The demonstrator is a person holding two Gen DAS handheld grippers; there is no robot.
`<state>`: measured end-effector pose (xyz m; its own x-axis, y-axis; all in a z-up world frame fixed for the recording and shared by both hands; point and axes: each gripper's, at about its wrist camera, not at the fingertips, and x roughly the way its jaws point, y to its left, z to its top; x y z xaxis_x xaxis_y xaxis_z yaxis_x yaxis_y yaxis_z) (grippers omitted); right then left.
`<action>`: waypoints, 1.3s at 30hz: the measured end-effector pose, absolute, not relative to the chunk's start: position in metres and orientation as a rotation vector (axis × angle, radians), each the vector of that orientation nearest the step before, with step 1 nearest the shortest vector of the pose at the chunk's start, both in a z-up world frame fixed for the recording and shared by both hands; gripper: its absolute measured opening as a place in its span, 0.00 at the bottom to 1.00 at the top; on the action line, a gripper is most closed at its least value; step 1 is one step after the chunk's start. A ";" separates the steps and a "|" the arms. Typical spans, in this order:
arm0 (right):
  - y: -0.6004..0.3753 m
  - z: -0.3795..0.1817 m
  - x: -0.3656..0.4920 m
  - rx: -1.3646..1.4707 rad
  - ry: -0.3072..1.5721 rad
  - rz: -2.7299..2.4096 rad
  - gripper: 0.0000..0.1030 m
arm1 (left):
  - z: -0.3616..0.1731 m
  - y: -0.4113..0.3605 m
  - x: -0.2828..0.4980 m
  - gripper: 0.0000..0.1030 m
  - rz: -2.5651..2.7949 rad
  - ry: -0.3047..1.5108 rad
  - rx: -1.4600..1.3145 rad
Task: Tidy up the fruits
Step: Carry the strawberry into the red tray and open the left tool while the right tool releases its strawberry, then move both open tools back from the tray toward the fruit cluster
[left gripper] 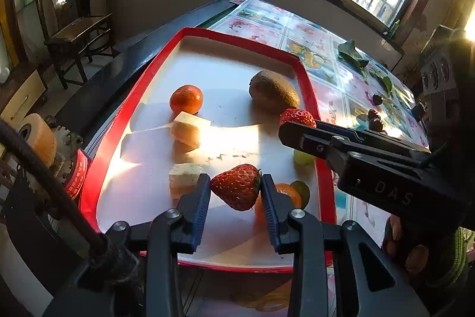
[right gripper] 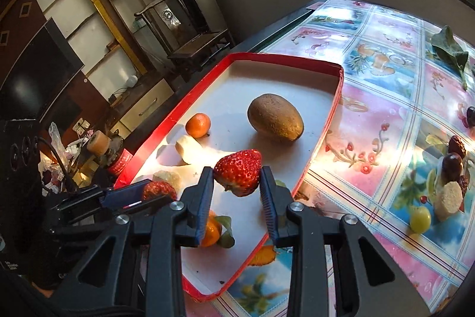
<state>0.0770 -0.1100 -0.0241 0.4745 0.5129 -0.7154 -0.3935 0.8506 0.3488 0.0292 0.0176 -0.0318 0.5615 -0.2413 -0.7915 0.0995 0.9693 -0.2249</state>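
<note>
Through the left wrist camera I see my left gripper [left gripper: 235, 192] with its ribbed blue jaws closed narrowly on a strawberry [left gripper: 236, 185], which is over the near part of the red-rimmed tray [left gripper: 101, 138]. Only this view shows the person's fingers [left gripper: 403, 245] around my right gripper [left gripper: 289, 127], whose black body comes in from the right carrying a second strawberry [left gripper: 297, 116] at its tip. The right wrist camera shows that second strawberry [right gripper: 238, 172] much better: the jaws of the right gripper [right gripper: 237, 183] press it from both sides, and its seeded, glossy skin is clear. This view alone shows the things lying on the surface [right gripper: 371, 138] outside the tray: dark dates [right gripper: 452, 165], a pale rough cylinder piece [right gripper: 449, 199], a round green grape [right gripper: 420, 219] and a green leaf [right gripper: 449, 49]. Inside the white tray both views show the fuzzy brown oval kiwi [right gripper: 275, 117], a small smooth mandarin [right gripper: 198, 124] and pale cut chunks [left gripper: 188, 128].
</note>
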 end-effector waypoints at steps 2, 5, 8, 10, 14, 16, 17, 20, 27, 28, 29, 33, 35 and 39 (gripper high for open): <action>-0.103 -0.028 0.084 0.125 0.934 0.560 0.33 | -0.034 0.018 0.032 0.33 -0.198 0.962 -0.154; -0.092 -0.036 0.093 0.096 0.959 0.564 0.33 | -0.038 0.017 0.034 0.33 -0.186 0.975 -0.132; -0.086 -0.046 0.101 0.068 0.987 0.564 0.33 | -0.044 0.020 0.036 0.33 -0.185 0.991 -0.139; -0.084 -0.052 0.104 0.059 1.004 0.561 0.33 | -0.048 0.022 0.036 0.33 -0.183 0.996 -0.147; -0.081 -0.057 0.104 0.040 1.007 0.559 0.33 | -0.049 0.022 0.037 0.33 -0.181 0.994 -0.144; -0.078 -0.057 0.104 0.027 1.007 0.561 0.33 | -0.049 0.023 0.037 0.33 -0.178 0.998 -0.148; -0.077 -0.057 0.103 0.014 1.005 0.556 0.33 | -0.049 0.023 0.038 0.33 -0.178 0.999 -0.152; -0.076 -0.057 0.102 0.004 1.006 0.552 0.33 | -0.048 0.022 0.037 0.33 -0.179 0.998 -0.147; -0.084 -0.046 0.099 0.021 0.992 0.538 0.36 | -0.035 0.020 0.030 0.39 -0.187 0.979 -0.148; -0.087 -0.042 0.096 0.028 0.982 0.537 0.39 | -0.031 0.018 0.029 0.41 -0.189 0.969 -0.148; -0.091 -0.037 0.093 0.033 0.968 0.535 0.41 | -0.028 0.017 0.028 0.47 -0.191 0.959 -0.148; -0.115 -0.020 0.075 0.074 0.922 0.522 0.44 | -0.015 0.004 0.022 0.60 -0.193 0.919 -0.133; -0.132 -0.015 0.065 0.106 0.905 0.498 0.48 | -0.011 -0.006 0.019 0.65 -0.191 0.904 -0.118; -0.170 -0.010 0.044 0.167 0.889 0.437 0.49 | -0.008 -0.024 0.016 0.74 -0.158 0.902 -0.086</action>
